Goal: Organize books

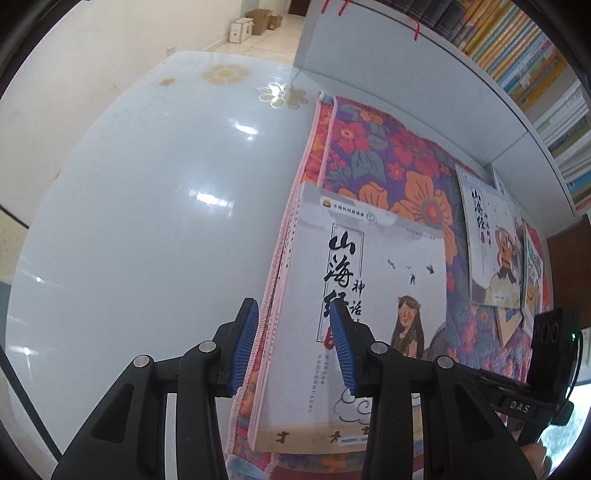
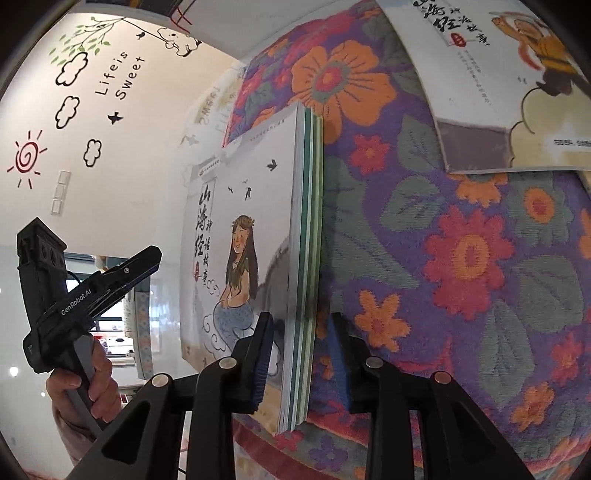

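A purple cloth (image 2: 461,258) is patterned with orange and red flowers and green leaves — the book cover (image 1: 369,266) is printed white with black calligraphy.

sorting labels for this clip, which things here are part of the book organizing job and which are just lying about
Part of the job:
girl-cover book stack
monkey-cover book
left gripper
right gripper

Just lying about:
floral cloth
white table
cardboard boxes
shelved books
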